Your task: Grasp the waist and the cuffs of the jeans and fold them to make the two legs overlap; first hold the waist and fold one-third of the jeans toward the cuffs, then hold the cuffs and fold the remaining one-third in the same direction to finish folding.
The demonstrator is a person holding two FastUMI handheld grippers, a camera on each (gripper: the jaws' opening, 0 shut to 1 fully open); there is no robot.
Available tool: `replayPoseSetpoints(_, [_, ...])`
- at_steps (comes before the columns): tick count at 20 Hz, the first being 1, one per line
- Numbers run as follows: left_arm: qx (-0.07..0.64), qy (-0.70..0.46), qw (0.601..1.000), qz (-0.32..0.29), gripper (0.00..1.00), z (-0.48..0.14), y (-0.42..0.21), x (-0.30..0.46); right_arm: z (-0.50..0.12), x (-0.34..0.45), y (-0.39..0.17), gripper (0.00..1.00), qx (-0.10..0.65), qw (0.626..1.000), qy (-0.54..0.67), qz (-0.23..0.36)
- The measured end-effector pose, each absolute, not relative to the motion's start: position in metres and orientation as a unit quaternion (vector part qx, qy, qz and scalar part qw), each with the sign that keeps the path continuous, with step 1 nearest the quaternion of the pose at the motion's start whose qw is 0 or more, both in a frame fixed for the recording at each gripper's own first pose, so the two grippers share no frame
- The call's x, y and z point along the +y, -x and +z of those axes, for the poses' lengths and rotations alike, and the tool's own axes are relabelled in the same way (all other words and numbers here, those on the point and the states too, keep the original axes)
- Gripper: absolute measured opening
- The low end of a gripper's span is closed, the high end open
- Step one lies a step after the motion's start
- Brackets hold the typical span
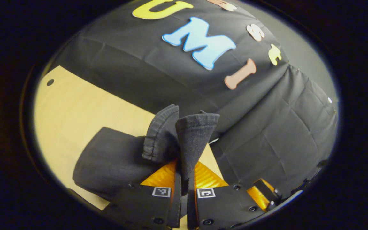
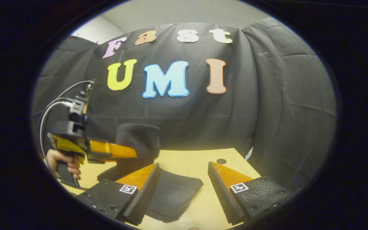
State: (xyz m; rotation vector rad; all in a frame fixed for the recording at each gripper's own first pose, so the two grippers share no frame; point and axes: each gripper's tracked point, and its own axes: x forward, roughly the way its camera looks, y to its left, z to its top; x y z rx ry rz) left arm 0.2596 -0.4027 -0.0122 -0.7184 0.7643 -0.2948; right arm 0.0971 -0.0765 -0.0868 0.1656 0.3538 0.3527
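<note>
Left gripper view: the left gripper (image 1: 184, 179) has its fingers (image 1: 163, 177) drawn narrow and clamped on a bunched fold of the jeans (image 1: 113, 163). Two hemmed ends of the dark denim stand up above the fingertips; the rest of the garment hangs down to the left and rests on the pale wood surface (image 1: 75, 111).

Right gripper view: the right gripper (image 2: 182, 179) holds its fingers (image 2: 139, 179) spread wide — nothing lies between them. A flat part of the jeans (image 2: 174, 195) lies on the surface (image 2: 187, 159), touching the left-hand finger. Farther left, the left gripper (image 2: 120, 150), held by a hand (image 2: 64, 161), lifts another part of the jeans clear of the surface.
</note>
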Motion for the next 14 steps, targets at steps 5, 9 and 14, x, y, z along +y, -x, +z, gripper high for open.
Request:
replayPoseSetpoints(5, [0.409,0.294,0.855,-0.121,0.16,-0.084,-0.239,-0.446,-0.09,-0.084,-0.094,0.89,0.176,0.962,-0.079,0.193])
replayPoseSetpoints(9, [0.429,0.271,0.857,-0.091,0.16,-0.118,-0.218,-0.458,-0.098,-0.092,-0.097,0.89,0.176,0.961,-0.072,0.199])
replayPoseSetpoints(14, [0.401,0.274,0.871,-0.079,0.46,-0.109,-0.213,-0.457,-0.101,-0.104,-0.105,0.9,0.177,0.961,-0.083,0.197])
